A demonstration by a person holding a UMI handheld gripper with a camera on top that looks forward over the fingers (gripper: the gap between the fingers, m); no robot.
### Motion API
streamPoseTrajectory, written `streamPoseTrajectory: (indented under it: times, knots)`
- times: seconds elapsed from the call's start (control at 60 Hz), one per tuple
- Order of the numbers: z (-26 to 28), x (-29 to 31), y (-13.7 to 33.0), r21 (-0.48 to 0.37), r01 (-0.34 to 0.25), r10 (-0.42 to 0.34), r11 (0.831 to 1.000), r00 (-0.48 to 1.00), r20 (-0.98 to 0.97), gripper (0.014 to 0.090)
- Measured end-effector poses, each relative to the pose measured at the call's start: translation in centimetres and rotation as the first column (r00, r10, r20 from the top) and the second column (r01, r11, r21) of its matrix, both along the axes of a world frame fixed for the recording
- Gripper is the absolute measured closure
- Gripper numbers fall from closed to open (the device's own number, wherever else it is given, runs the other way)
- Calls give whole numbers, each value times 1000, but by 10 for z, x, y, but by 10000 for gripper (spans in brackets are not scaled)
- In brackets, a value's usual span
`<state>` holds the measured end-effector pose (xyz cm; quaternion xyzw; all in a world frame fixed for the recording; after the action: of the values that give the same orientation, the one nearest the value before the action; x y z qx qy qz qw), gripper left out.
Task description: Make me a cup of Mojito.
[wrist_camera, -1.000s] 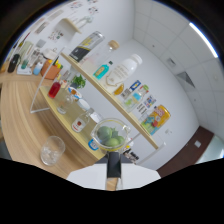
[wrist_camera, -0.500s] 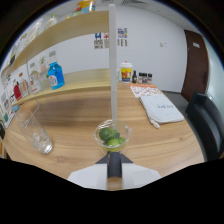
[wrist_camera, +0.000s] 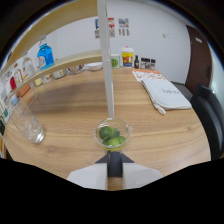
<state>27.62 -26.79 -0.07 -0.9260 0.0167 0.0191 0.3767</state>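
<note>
A small clear plastic cup of green lime pieces (wrist_camera: 112,136) sits directly ahead of the hand-held gripper (wrist_camera: 114,165), on its centre line above the wooden table (wrist_camera: 165,135); whether the fingers clamp it cannot be told. An empty clear drinking glass (wrist_camera: 28,126) stands well off to the side.

My gripper (wrist_camera: 114,161) carries a clear cup (wrist_camera: 114,134) of lime pieces (wrist_camera: 106,133). An empty glass (wrist_camera: 27,125) stands apart on the wooden table (wrist_camera: 165,135).
</note>
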Motion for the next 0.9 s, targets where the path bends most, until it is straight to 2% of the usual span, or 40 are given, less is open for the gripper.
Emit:
streamPoseTrajectory:
  times: [0.017, 0.083, 0.133, 0.15, 0.167, 0.217, 0.367, 0.467, 0.65, 0.733, 0.9]
  knots:
    - [0, 1, 0, 1, 2, -2, 1000, 1000, 7, 853]
    - [0, 7, -4, -6, 20, -20, 1000, 999, 32, 655]
    - [3, 8, -6, 2, 32, -32, 999, 999, 34, 537]
    - [5, 9, -6, 7, 38, -38, 999, 999, 36, 461]
    - [8, 9, -7, 13, 44, -44, 999, 998, 38, 315]
    - [19, 14, -9, 40, 66, -68, 997, 996, 58, 251]
    - [78, 8, -16, 155, 129, -145, 979, 985, 96, 198]
    - [123, -24, -23, 250, 143, -167, 958, 983, 78, 195]
    - [166, -111, -41, 340, 124, -139, 932, 990, 19, 202]
    - [163, -150, -50, 346, 119, -126, 931, 992, -4, 201]
    - [143, -208, -63, 312, 88, -87, 946, 996, -20, 196]
